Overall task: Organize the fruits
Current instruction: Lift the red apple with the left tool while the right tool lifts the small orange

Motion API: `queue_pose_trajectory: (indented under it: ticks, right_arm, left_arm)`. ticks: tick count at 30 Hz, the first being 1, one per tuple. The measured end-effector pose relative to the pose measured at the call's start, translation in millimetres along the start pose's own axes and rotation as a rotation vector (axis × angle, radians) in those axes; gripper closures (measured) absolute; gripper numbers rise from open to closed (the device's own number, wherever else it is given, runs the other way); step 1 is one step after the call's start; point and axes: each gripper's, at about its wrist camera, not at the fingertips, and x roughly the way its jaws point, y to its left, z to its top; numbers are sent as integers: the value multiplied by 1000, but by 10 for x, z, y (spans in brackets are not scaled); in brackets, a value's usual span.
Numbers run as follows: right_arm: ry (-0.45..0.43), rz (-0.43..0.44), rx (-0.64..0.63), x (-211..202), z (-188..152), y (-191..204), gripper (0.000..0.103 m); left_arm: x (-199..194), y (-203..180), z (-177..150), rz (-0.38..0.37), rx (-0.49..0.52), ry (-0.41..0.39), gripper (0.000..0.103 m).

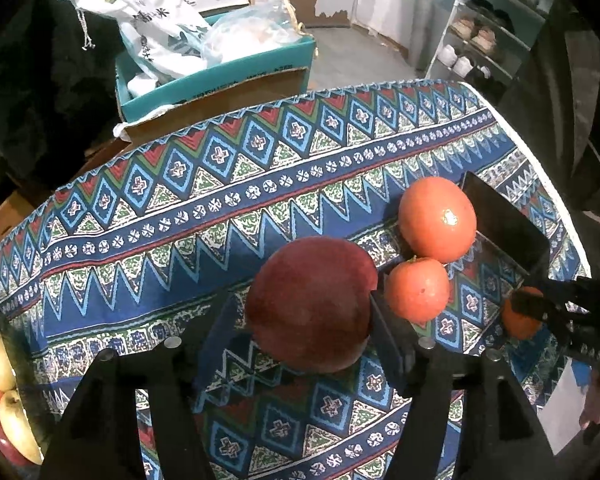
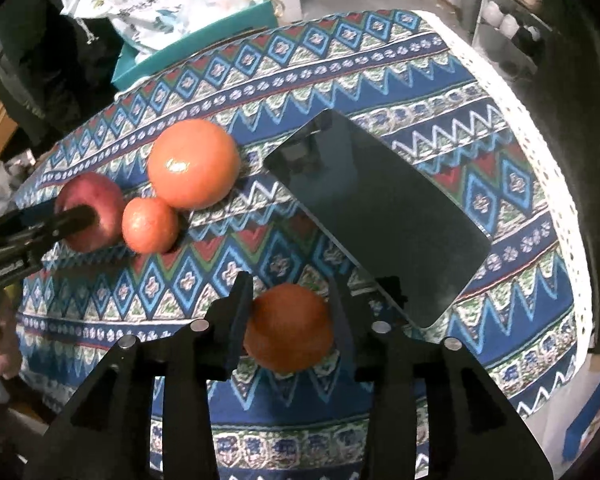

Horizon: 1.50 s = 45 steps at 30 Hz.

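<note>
Left gripper [image 1: 308, 312] jaws clamped on dark red apple [image 1: 312, 304], right gripper [image 2: 290, 320] jaws clamped on small orange tangerine [image 2: 288, 328]; two orange fruits [image 2: 194, 162] remain loose on the patterned-cloth tabletop [image 2: 380, 60], sorting seemingly unfinished

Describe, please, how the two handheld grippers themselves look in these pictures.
Both the left gripper and the right gripper are matte black, with flat plate-like fingers on angular triangular frames with cut-out slots, joined by round silver pivot pins. No cables or sleeves show.
</note>
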Motion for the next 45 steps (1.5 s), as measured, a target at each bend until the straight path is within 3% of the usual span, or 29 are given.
queue_pose_trajectory:
  ticks: [9,17,25,45]
  right_arm:
    - [57,17,-41,84,-120,144,59]
    - [75,-40,-84,159,-170,269,59]
    - [-10,-103,-141,94,-67,523,60]
    - [-202,-124,-293,-400,68,1145,60]
  left_arm:
    - [19,1,-12,-10,-9,-16,38]
    - [-46,-39,-102,12,3,-35,39]
    - [-150,-16,-222,35,13,-43,40]
    - [-782,287,-521,121,-32,-118,40]
